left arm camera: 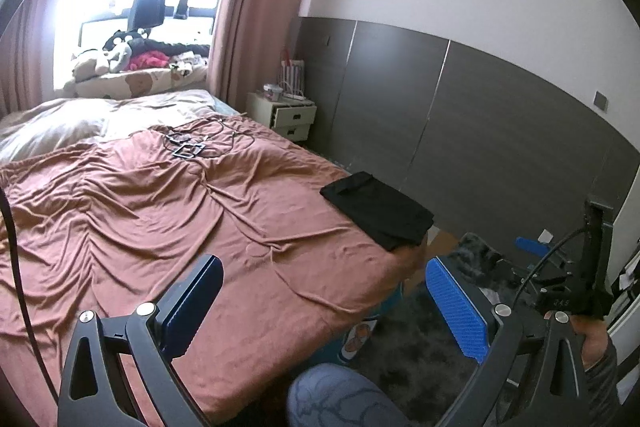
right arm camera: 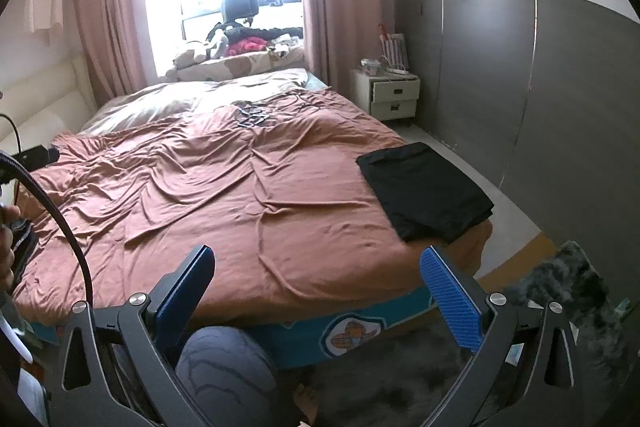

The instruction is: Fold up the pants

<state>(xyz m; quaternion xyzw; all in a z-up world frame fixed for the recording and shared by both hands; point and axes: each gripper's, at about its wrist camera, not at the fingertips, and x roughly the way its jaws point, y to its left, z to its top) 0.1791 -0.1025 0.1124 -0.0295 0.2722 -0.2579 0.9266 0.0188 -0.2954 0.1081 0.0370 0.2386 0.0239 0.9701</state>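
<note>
Black pants [left arm camera: 378, 211] [right arm camera: 424, 191] lie folded into a flat rectangle at the right front corner of the bed, on the wrinkled pink-brown sheet [left arm camera: 140, 211] [right arm camera: 224, 195]. My left gripper [left arm camera: 324, 267] hovers open over the bed's front edge, well short of the pants, nothing between its blue pads. My right gripper [right arm camera: 318, 257] also stands open and empty, held back from the bed's foot, the pants ahead to its right. In the left wrist view the right gripper's body [left arm camera: 576, 279] and a hand [left arm camera: 592, 339] show at the far right.
A tangle of cables and small black frames [left arm camera: 188, 145] [right arm camera: 250, 117] lies mid-bed. A white nightstand [left arm camera: 286, 117] [right arm camera: 394, 95] stands by the grey wall panels. Clothes pile on the windowsill [right arm camera: 240, 47]. A knee [right arm camera: 224, 375] and dark shaggy rug [right arm camera: 568, 287] sit below.
</note>
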